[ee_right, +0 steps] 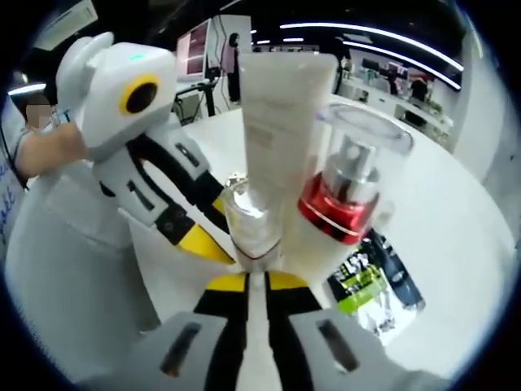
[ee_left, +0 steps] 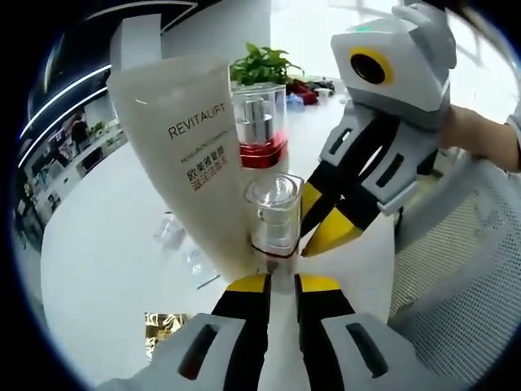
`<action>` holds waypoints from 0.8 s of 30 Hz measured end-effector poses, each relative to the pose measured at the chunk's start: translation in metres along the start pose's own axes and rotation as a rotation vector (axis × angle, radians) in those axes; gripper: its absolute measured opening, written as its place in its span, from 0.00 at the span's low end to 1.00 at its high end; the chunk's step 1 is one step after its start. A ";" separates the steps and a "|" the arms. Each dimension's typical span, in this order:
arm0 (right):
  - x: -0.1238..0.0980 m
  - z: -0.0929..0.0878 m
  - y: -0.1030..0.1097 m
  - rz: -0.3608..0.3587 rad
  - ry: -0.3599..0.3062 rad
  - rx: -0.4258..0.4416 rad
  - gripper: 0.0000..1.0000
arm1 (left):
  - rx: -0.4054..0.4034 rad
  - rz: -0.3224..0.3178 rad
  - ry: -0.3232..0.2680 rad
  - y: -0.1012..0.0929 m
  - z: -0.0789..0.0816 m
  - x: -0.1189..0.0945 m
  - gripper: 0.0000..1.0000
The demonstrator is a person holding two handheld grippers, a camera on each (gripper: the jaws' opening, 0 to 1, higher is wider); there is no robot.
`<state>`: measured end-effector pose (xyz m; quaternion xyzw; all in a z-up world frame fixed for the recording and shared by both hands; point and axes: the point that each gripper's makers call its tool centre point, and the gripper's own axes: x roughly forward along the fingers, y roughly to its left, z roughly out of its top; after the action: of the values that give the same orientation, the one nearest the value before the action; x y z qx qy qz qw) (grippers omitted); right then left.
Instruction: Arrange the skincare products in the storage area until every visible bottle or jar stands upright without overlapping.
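Observation:
A tall white REVITALIFT tube (ee_left: 183, 155) (ee_right: 281, 138) stands upright on the white table. Close beside it stand a clear pump bottle with a red band (ee_left: 260, 122) (ee_right: 350, 191) and a small clear-capped bottle (ee_left: 274, 213) (ee_right: 248, 220), both upright. My left gripper (ee_left: 282, 285) (ee_right: 224, 248) points at the small bottle's base from just in front, its jaws close together with nothing between them. My right gripper (ee_left: 308, 244) (ee_right: 257, 285) comes at the same bottle from the other side, with its yellow tips meeting beside the bottle's foot.
A white mesh wall (ee_left: 456, 269) rises at the right of the left gripper view. A gold foil packet (ee_left: 163, 326) and clear sachets (ee_left: 191, 261) lie on the table, and green and black sachets (ee_right: 376, 281) lie past the red bottle. A potted plant (ee_left: 260, 63) stands behind.

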<state>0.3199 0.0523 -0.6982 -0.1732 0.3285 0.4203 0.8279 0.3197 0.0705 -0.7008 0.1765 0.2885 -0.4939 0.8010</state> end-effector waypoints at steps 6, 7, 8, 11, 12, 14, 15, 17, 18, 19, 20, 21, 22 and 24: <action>-0.005 0.000 0.001 0.008 -0.005 0.009 0.09 | -0.007 0.016 -0.001 0.005 0.000 -0.008 0.09; -0.006 0.001 0.001 0.006 -0.006 0.009 0.09 | -0.009 0.018 -0.002 0.006 0.000 -0.010 0.10; -0.008 0.002 0.001 0.005 -0.010 0.010 0.10 | -0.010 0.022 -0.003 0.006 0.000 -0.012 0.10; -0.012 0.005 0.001 0.001 -0.017 0.009 0.11 | -0.011 0.029 -0.005 0.007 0.001 -0.017 0.12; -0.014 0.006 0.001 -0.002 -0.021 0.008 0.12 | -0.011 0.034 -0.008 0.007 0.002 -0.019 0.13; -0.017 0.007 0.001 -0.005 -0.025 0.006 0.14 | -0.008 0.041 -0.009 0.007 0.003 -0.023 0.15; -0.018 0.008 0.001 -0.009 -0.027 0.005 0.15 | -0.007 0.045 -0.010 0.007 0.003 -0.024 0.16; -0.022 0.009 0.001 -0.019 -0.031 0.001 0.17 | 0.000 0.058 -0.011 0.009 0.003 -0.028 0.19; -0.024 0.009 0.002 -0.021 -0.031 0.001 0.18 | 0.002 0.063 -0.011 0.009 0.003 -0.031 0.21; -0.027 0.009 0.002 -0.026 -0.034 0.000 0.19 | 0.002 0.066 -0.011 0.010 0.003 -0.033 0.22; -0.028 0.009 0.002 -0.028 -0.033 0.000 0.20 | 0.003 0.073 -0.011 0.011 0.003 -0.036 0.24; -0.030 0.009 0.002 -0.031 -0.031 -0.001 0.22 | 0.003 0.078 -0.012 0.011 0.003 -0.038 0.25; -0.032 0.009 0.002 -0.039 -0.031 -0.006 0.23 | -0.001 0.084 -0.014 0.013 0.003 -0.041 0.27; -0.036 0.009 0.001 -0.052 -0.027 -0.013 0.25 | -0.004 0.090 -0.016 0.013 0.002 -0.046 0.30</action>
<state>0.3067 0.0370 -0.6669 -0.1814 0.3101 0.4031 0.8417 0.3164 0.1070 -0.6694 0.1835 0.2749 -0.4584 0.8250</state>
